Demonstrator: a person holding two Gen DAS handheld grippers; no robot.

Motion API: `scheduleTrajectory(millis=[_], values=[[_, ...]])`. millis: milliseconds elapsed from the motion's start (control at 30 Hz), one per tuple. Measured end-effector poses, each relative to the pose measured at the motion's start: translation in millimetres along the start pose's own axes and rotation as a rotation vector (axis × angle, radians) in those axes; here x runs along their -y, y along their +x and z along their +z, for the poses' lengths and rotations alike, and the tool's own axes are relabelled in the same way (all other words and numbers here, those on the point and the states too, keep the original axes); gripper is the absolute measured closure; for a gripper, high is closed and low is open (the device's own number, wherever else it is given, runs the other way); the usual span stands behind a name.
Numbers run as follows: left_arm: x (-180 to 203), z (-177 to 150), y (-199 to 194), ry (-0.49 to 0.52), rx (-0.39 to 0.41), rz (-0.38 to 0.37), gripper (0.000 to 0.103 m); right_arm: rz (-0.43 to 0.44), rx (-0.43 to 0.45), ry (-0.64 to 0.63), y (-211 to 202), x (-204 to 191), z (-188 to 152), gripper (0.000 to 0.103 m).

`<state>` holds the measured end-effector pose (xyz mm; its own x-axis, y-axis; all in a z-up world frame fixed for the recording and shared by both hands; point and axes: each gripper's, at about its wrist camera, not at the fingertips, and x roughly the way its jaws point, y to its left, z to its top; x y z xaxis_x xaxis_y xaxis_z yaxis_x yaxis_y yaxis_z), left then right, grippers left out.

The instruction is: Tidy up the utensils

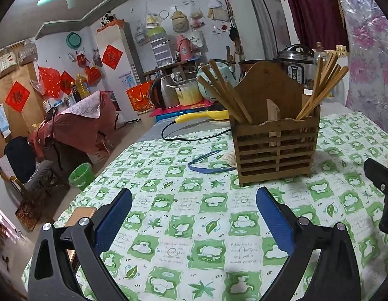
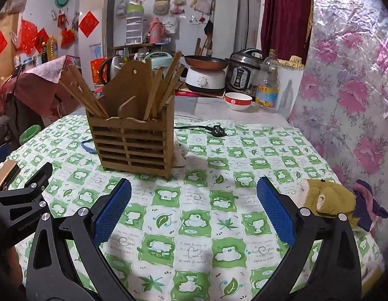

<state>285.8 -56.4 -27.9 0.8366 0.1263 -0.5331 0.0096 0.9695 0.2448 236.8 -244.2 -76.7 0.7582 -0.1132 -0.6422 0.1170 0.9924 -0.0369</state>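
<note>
On the green-and-white checked tablecloth [image 1: 184,225] stands one slatted wooden utensil holder [image 1: 275,150], upright, with a tall shaped back board and a divider that makes two compartments. Chopsticks fill both: a bundle [image 1: 222,91] leaning left from the left compartment and another bundle [image 1: 321,87] leaning right from the right one; the sticks overlap too much to count exactly.

Going left to right in the left wrist view, a green bin [image 1: 80,175] sits on the floor, a blue band [image 1: 209,163] lies on the cloth just beside the holder's left side, and a yellow-handled appliance [image 1: 206,115] lies behind it. At the far right edge the black frame of the other tool shows. The left gripper [image 1: 194,215] has its two blue pads spread wide over bare cloth, holding nothing, short of the holder.

Only the right wrist view shows what lies to the holder's right: one black plug [image 2: 217,129] on the cloth, one red-and-white bowl [image 2: 237,100], one clear bottle [image 2: 268,82], one pan [image 2: 206,62] on a white cooker, and one olive plush toy [image 2: 326,198] near the right finger. The right gripper [image 2: 194,213] is likewise spread wide and holds nothing.
</note>
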Motion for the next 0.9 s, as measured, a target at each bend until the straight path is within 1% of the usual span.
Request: scheduleTrajectory(millis=[133, 267, 400, 467, 567, 633, 700, 900], values=[[-3.6, 0.5, -4.1, -0.017, 0.014, -0.008, 0.006, -0.006, 0.006, 0.002, -4.1, 0.6, -0.9, 0.006], [-8.1, -0.4, -10.7, -0.037, 0.024, -0.029, 0.006, 0.027, 0.026, 0.045, -11.9, 6.1, -3.2, 0.006], [-12.2, -2.3, -17.3, -0.056, 0.036, -0.082, 0.006, 0.065, 0.05, 0.067, -19.5, 4.5, -7.8, 0.006], [-12.2, -3.3, -19.7, -0.056, 0.043, -0.092, 0.006, 0.058, 0.072, 0.059, -23.5, 0.5, -9.6, 0.006], [-12.3, -2.4, -25.7, -0.058, 0.082, -0.069, 0.006, 0.041, 0.118, 0.052, -30.9, -3.0, -11.6, 0.006], [-13.3, -1.8, -28.3, -0.063, 0.095, -0.071, 0.006, 0.012, 0.139, 0.044, -33.8, -4.8, -11.5, 0.006], [-15.1, -1.6, -29.0, -0.071, 0.094, -0.076, 0.006, -0.007, 0.146, 0.041, -34.3, -5.1, -11.7, 0.006], [-19.2, -1.3, -24.9, -0.089, 0.068, -0.081, 0.006, 0.005, 0.141, 0.05, -33.5, -3.0, -10.8, 0.006]])
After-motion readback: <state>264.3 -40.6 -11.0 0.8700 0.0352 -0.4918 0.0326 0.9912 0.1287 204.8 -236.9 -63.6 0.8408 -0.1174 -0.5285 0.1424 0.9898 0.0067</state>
